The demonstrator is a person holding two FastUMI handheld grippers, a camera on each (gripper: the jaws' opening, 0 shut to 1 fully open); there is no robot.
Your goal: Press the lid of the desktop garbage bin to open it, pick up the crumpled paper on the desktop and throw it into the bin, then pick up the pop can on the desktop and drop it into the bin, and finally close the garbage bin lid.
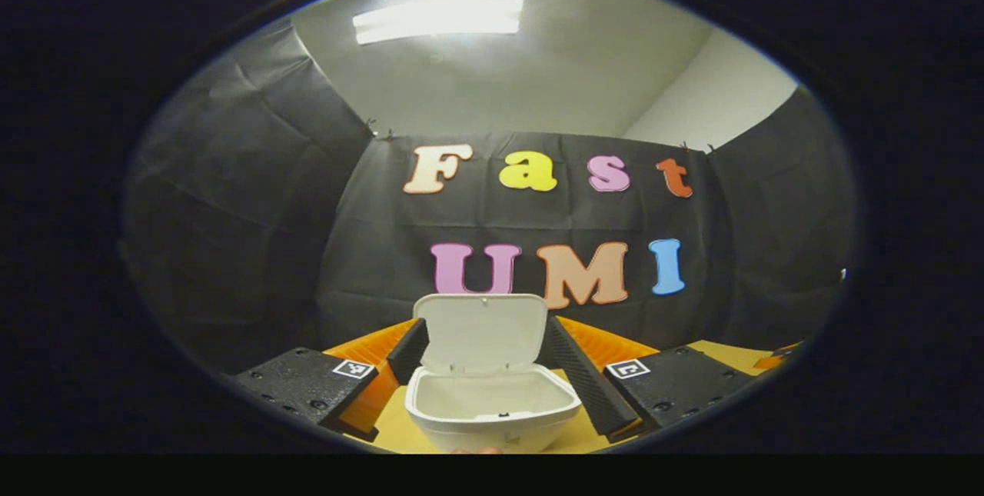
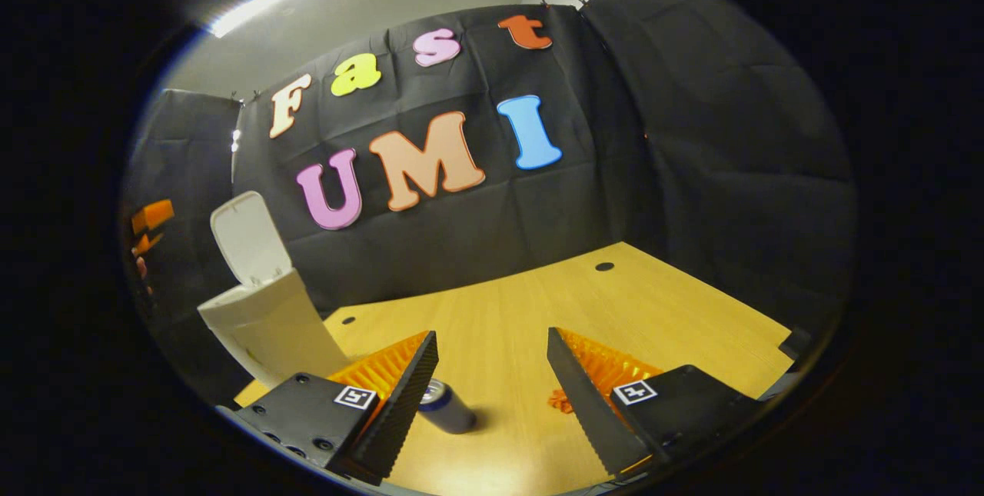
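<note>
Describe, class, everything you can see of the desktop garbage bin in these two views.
The desktop garbage bin is small, white and looks like smooth plastic, with a rounded body that narrows toward the base. Its hinged lid stands open, upright at the back, underside facing forward. The inside that shows looks empty. It stands upright on the wooden desktop near the black cloth wall. In the left gripper view it sits between the fingers of the open left gripper, with no contact visible.
</note>
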